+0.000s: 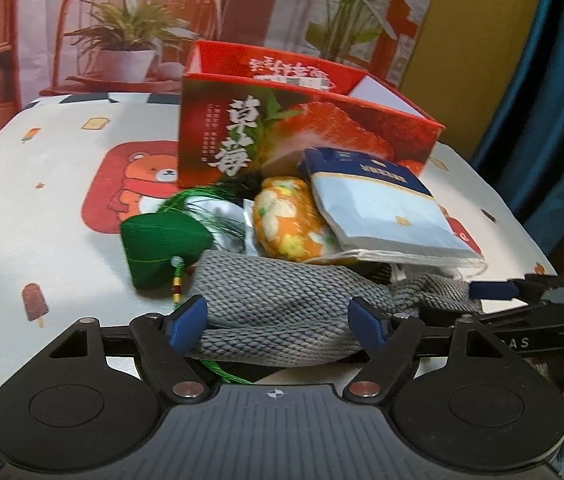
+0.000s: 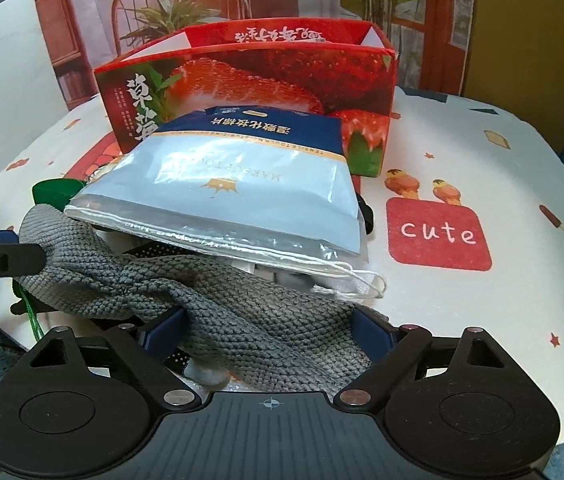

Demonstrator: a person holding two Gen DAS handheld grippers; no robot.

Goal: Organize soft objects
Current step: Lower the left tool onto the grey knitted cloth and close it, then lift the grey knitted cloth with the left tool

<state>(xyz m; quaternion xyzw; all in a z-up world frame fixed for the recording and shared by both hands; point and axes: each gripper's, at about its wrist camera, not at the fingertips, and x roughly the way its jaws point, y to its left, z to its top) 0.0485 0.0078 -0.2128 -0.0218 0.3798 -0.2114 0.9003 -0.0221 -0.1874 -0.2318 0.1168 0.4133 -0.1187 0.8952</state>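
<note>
Between left claw [image 1: 277, 322] fingers, grey knit cloth [image 1: 277, 304]

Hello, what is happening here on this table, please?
A person is tidying soft things with two handheld grippers. Both the left gripper and the right gripper are open around a gray knit cloth at the near table edge. A blue packet, a green pouch and an orange floral item lie piled behind it. The red box stands beyond.

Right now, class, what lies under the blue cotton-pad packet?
The blue packet rests on the grey knitted cloth and the orange floral pouch. White items show beneath; the rest is covered.
</note>
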